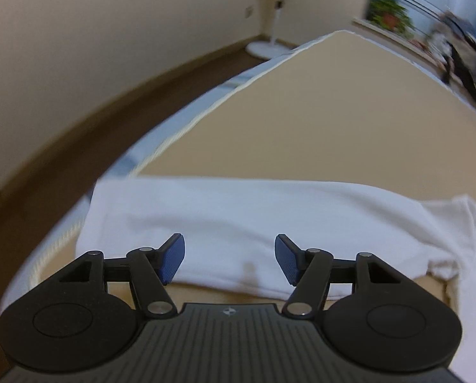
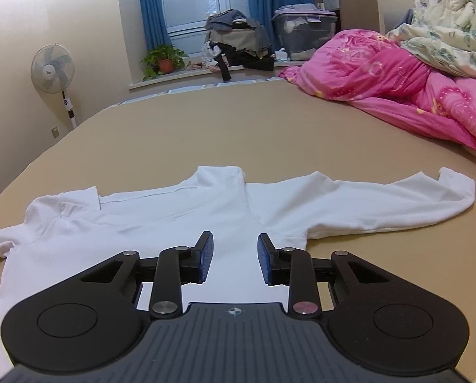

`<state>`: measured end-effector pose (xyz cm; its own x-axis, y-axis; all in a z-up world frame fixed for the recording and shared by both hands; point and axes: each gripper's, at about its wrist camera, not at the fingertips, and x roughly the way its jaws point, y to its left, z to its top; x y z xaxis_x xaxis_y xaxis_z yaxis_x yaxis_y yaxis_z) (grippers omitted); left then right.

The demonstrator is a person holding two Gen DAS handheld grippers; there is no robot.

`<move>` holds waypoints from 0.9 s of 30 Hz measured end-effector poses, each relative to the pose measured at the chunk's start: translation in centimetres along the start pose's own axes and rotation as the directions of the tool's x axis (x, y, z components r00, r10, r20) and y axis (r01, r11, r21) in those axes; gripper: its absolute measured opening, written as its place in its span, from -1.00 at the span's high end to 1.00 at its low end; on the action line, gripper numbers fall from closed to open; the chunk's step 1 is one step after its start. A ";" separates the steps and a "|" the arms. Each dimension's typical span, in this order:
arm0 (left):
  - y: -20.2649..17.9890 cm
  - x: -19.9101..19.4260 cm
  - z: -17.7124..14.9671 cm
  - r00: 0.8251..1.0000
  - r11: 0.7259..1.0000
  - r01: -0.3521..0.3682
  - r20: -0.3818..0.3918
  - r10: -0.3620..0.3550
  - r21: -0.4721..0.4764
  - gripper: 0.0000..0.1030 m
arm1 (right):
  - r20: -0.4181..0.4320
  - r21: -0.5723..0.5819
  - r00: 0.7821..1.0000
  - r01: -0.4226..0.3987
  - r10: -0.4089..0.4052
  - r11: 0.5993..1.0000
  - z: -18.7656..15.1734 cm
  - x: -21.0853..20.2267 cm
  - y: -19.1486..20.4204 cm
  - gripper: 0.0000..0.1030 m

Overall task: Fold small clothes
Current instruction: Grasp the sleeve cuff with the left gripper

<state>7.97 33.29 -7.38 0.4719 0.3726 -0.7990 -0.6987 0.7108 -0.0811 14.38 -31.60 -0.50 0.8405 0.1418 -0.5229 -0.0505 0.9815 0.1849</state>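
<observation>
shirt: white long-sleeve top (image 2: 180,214) spread flat on the tan bed (image 2: 270,134), collar pointing away, sleeves out to both sides

long axis: sleeve to sleeve, running crosswise to both tools

right tool (image 2: 234,261): jaws apart, holding nothing, right over the body by the right armpit, so probably closest to the outstretched right sleeve (image 2: 381,201)

left tool (image 1: 230,260): spread wide, empty, hovering at the shirt's near edge (image 1: 238,217)

The left wrist view is motion-blurred: the potted plant (image 1: 389,16) and clothes pile (image 1: 458,57) at upper right are smeared. The fan (image 1: 278,9) is cut off by the top edge. In the right wrist view, the white shirt (image 2: 174,210) is partly hidden behind the right gripper (image 2: 234,258) and cropped at lower left.
</observation>
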 end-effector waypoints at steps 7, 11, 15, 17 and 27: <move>6.4 1.2 0.2 0.990 0.940 0.074 -0.091 -0.110 -0.332 -0.32 | 0.003 0.016 1.000 -0.013 0.013 1.000 0.2 -0.2 -0.3 0.38; 8.1 1.6 -0.2 0.981 0.894 0.094 -0.112 -0.158 -0.439 -0.32 | -0.007 0.014 1.000 -0.013 0.013 1.000 0.1 -0.1 -0.4 0.38; 8.4 1.7 -0.2 0.983 0.878 0.068 -0.119 -0.141 -0.474 -0.27 | -0.012 0.005 1.000 -0.017 0.017 1.000 0.1 -0.1 -0.2 0.38; 8.5 1.1 -0.6 0.986 0.867 0.041 -0.121 -0.116 -0.496 -0.26 | -0.015 0.000 1.000 -0.017 0.017 1.000 0.0 -0.1 -0.1 0.38; 7.8 1.0 -1.2 0.986 0.849 0.010 -0.138 -0.097 -0.529 0.09 | -0.031 -0.012 0.999 -0.008 0.008 1.000 -0.1 0.3 -0.6 0.38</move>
<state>2.36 38.46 -9.50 0.4588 0.2157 -0.8620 -0.8728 0.2912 -0.3917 14.58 -32.15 -0.84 0.8232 0.1535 -0.5466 -0.0642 0.9817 0.1791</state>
